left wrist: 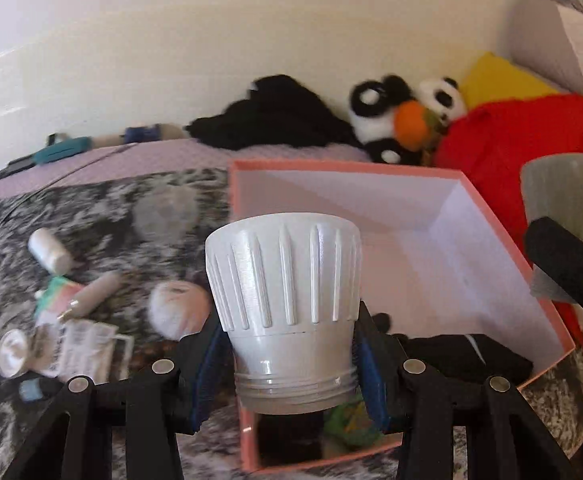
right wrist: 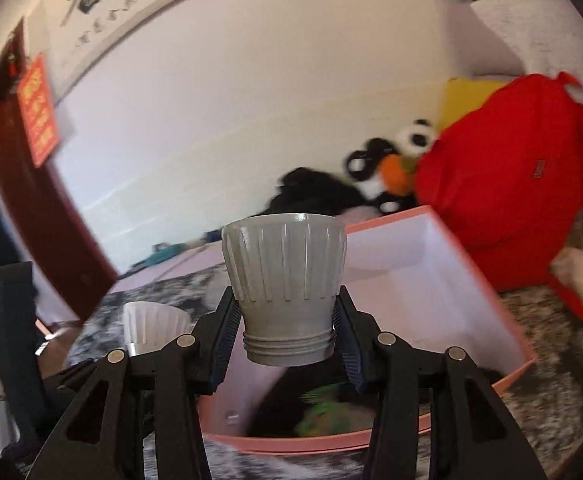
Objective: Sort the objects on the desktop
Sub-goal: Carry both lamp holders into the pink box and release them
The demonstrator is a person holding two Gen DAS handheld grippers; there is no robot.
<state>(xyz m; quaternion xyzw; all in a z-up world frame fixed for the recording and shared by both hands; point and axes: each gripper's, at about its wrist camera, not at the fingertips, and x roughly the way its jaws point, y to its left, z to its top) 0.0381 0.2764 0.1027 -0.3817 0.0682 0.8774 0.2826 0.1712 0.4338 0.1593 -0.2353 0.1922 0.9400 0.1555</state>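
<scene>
In the left wrist view, my left gripper (left wrist: pixel 289 354) has its fingers (left wrist: pixel 205 354) clenched on a white ribbed cap (left wrist: pixel 285 284), lower centre of the frame, over the near edge of the pink box (left wrist: pixel 491 240); small items (left wrist: pixel 71 312) lie at lower left.

In the right wrist view, my right gripper (right wrist: pixel 287 330) grasps a grey ribbed cap (right wrist: pixel 285 276) at centre, above the same box (right wrist: pixel 471 292), with the red bag (right wrist: pixel 503 184) at right.

Left wrist view: close above pink box (left wrist: pixel 491 216), facing the wall, clutter at frame left. Right wrist view: equally close, tilted, same direction. Shared by the 2 views: box, red bag (right wrist: pixel 503 184), panda toy (left wrist: pixel 403 120).
</scene>
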